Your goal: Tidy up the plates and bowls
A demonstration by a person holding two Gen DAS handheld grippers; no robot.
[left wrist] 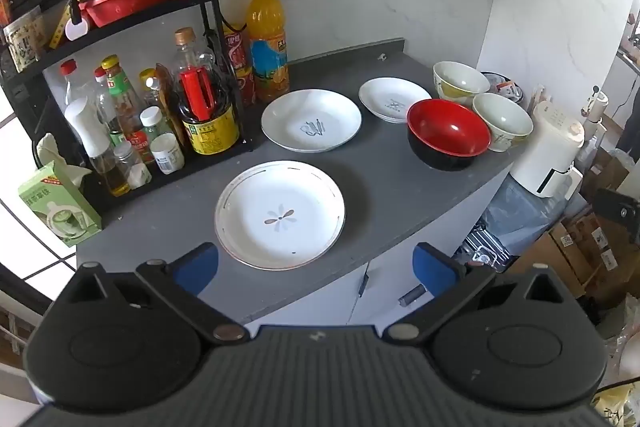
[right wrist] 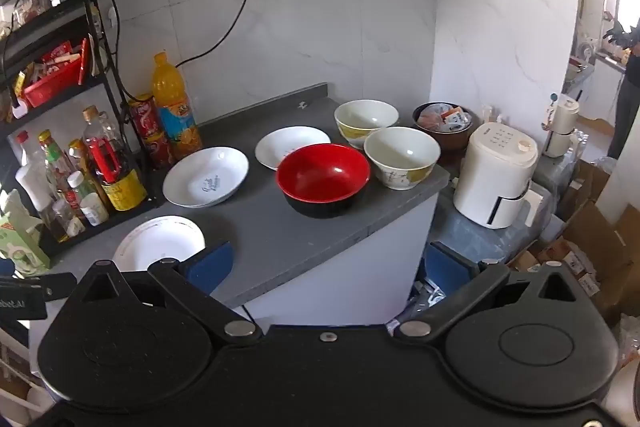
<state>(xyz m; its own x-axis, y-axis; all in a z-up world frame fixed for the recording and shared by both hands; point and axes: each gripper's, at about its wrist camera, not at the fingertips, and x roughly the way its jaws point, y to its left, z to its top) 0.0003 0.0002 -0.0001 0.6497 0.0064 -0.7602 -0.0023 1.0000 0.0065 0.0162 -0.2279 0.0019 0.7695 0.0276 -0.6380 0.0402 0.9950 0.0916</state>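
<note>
On the grey counter (left wrist: 380, 179) lie three white plates: a near one with a flower mark (left wrist: 280, 214) (right wrist: 160, 242), a middle one (left wrist: 311, 119) (right wrist: 206, 177) and a small far one (left wrist: 394, 99) (right wrist: 292, 146). A red bowl with a black outside (left wrist: 448, 133) (right wrist: 323, 178) stands beside two cream bowls (left wrist: 502, 121) (left wrist: 459, 82), also in the right wrist view (right wrist: 402, 157) (right wrist: 366, 121). My left gripper (left wrist: 316, 269) is open and empty above the counter's front edge, just short of the near plate. My right gripper (right wrist: 330, 265) is open and empty off the counter's front corner.
A black rack of bottles and jars (left wrist: 132, 115) fills the counter's left side, with an orange drink bottle (left wrist: 267, 39) and red cans behind. A green carton (left wrist: 60, 207) stands at the near left. A white appliance (right wrist: 496, 175) and cardboard boxes (right wrist: 592, 255) sit lower right.
</note>
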